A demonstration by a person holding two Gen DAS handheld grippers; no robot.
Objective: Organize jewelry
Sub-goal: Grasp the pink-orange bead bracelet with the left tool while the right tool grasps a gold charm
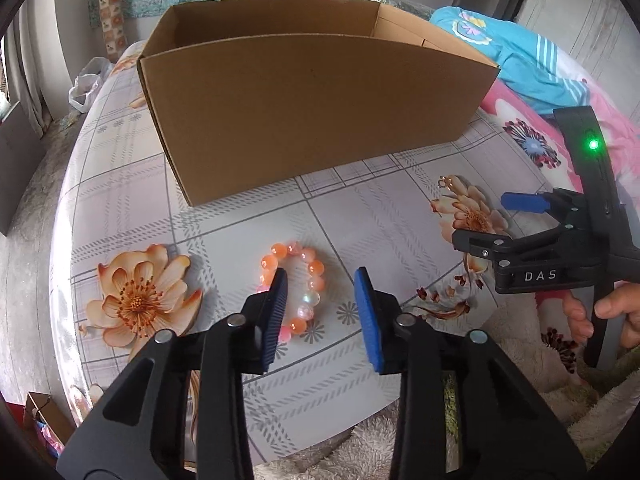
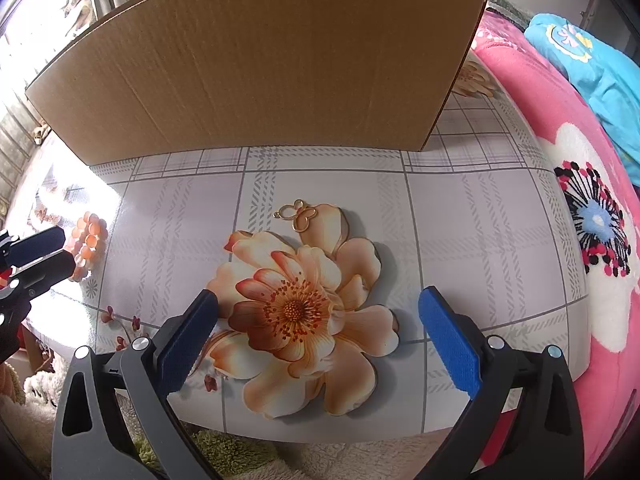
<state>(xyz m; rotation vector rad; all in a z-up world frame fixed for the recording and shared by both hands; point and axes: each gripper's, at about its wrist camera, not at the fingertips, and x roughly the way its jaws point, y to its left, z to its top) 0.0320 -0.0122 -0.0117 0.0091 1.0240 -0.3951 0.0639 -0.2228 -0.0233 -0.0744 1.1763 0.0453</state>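
A bracelet of orange and pink beads (image 1: pixel 310 280) lies flat on the flower-print table (image 1: pixel 248 224). My left gripper (image 1: pixel 321 280) hangs over it with its jaws apart: the left pad covers the bracelet's left side and the right pad stands clear of the beads. The same bracelet (image 2: pixel 90 238) shows at the left edge of the right wrist view, beside the left gripper (image 2: pixel 66 248). A small gold butterfly pendant (image 2: pixel 298 214) rests above a printed flower. My right gripper (image 2: pixel 318 300) is wide open over that flower and holds nothing. In the left wrist view the pendant (image 1: pixel 445 181) lies just beyond the right gripper (image 1: pixel 478 219).
An open cardboard box (image 1: pixel 304 120) stands on the table behind the jewelry, its front wall (image 2: pixel 256 64) close to the pendant. A pink flowered blanket (image 2: pixel 540 128) and a blue garment (image 2: pixel 600 80) lie to the right. A hand (image 1: pixel 600 312) holds the right gripper's handle.
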